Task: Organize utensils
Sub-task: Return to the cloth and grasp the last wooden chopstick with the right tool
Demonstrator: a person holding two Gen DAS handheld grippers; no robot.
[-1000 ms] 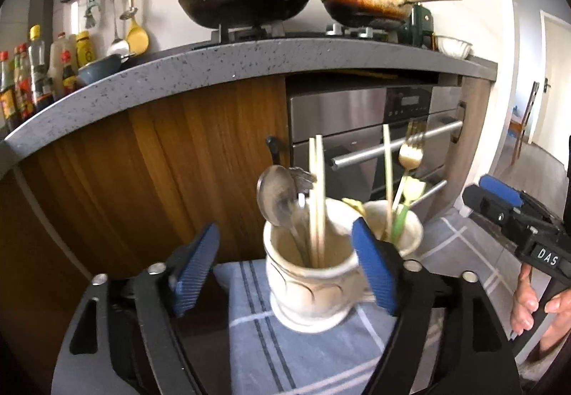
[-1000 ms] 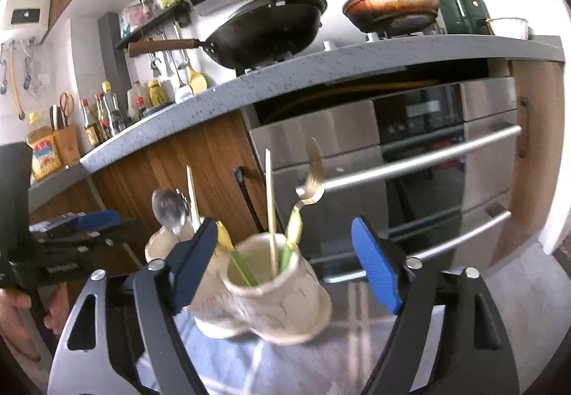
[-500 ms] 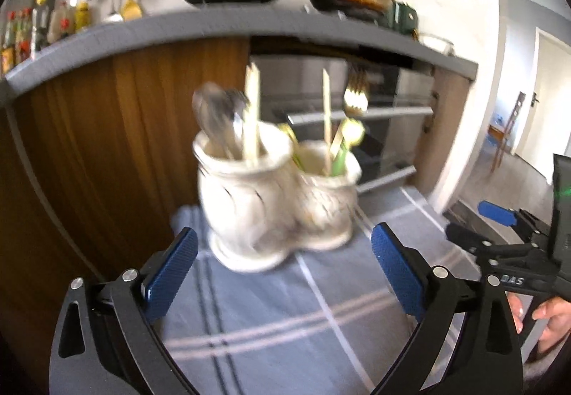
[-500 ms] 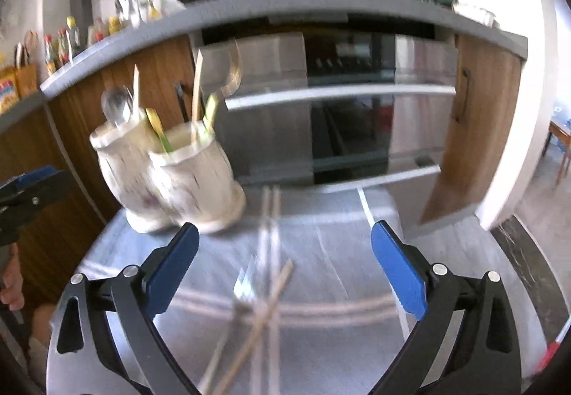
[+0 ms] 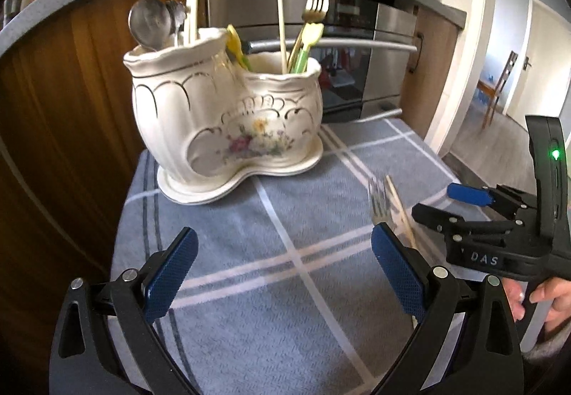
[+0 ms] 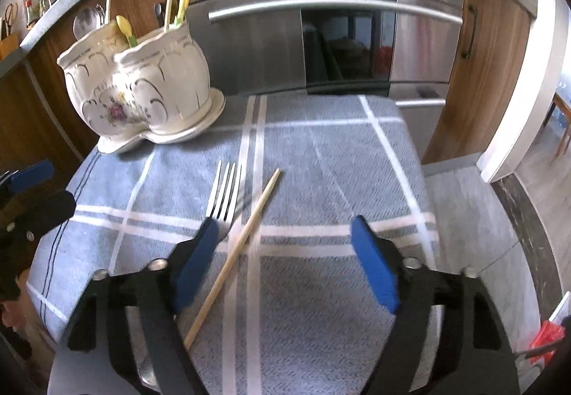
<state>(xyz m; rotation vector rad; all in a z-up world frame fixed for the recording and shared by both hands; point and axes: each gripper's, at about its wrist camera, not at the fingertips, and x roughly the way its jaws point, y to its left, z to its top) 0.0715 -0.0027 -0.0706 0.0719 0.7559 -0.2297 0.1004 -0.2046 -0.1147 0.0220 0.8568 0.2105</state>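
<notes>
On the blue checked cloth [image 6: 321,152], the white holder [image 6: 142,88] stands at the far left corner, holding spoons, chopsticks and forks. Right of the holder and nearer, a fork [image 6: 224,195] and a chopstick [image 6: 235,248] lie loose. Left gripper [image 5: 282,273] and right gripper [image 6: 283,263] both hover wide apart, empty.

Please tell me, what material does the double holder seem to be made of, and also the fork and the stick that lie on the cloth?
Holder: probably glazed ceramic; glossy cream surface, painted flowers, gold lines.
Fork: looks like polished metal, likely steel; silvery, bright reflections on the tines.
Chopstick: seemingly wood or bamboo; pale tan, matte, no shine.
Cloth: woven fabric; visible herringbone weave, blue-grey with white stripes.
</notes>
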